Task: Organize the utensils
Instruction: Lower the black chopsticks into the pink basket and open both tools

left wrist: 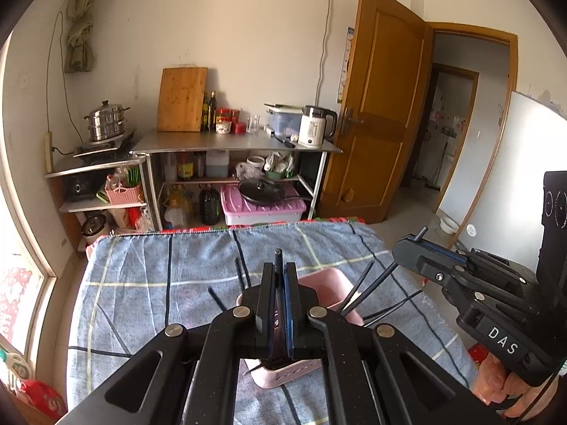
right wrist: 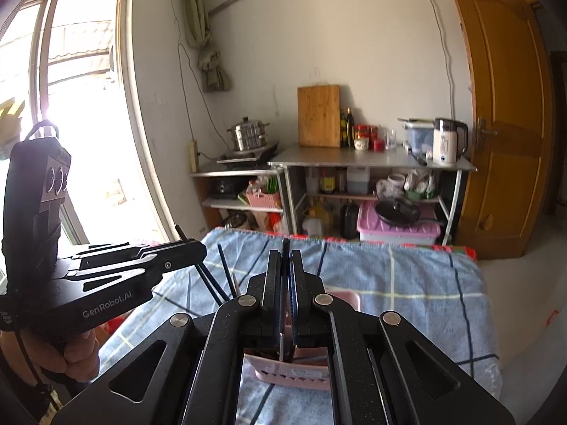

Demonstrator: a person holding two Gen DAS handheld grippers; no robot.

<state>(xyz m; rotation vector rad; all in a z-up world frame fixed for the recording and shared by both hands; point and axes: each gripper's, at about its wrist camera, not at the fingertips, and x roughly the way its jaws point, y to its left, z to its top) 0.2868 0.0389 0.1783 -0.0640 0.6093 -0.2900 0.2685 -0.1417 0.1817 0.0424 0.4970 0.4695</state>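
Nearest in the left wrist view, the left gripper point(left wrist: 279, 276) is seen with its jaws drawn tight together, and a single dark chopstick point(left wrist: 279, 260) is clamped between the pads, its blunt end standing up above the fingertips. Directly beneath and just beyond those jaws lies the pink utensil holder point(left wrist: 327, 285), resting on the blue checked cloth point(left wrist: 170, 265) that covers the table. Several more dark chopsticks point(left wrist: 359, 287) are seen standing in the pink utensil holder, leaning outward at different angles, some toward the right side of it and some toward the left. In the right wrist view, the right gripper point(right wrist: 286, 265) is likewise clenched, and a thin dark chopstick point(right wrist: 285, 246) is pinched between its pads, held upright over the near side of the pink utensil holder point(right wrist: 345, 299). Each gripper is also caught from the other's camera: the right gripper point(left wrist: 413, 244) is seen to the right of the pink utensil holder with a chopstick tip showing above its closed fingers, and the left gripper point(right wrist: 193, 246) is seen to the left of it, gripped by a hand point(right wrist: 67, 356). Beyond the pink utensil holder, past the far edge of the cloth, a steel shelf table point(left wrist: 234, 143) stands against the wall, on which a wooden cutting board point(left wrist: 182, 99) and a white kettle point(left wrist: 313, 125) are set.
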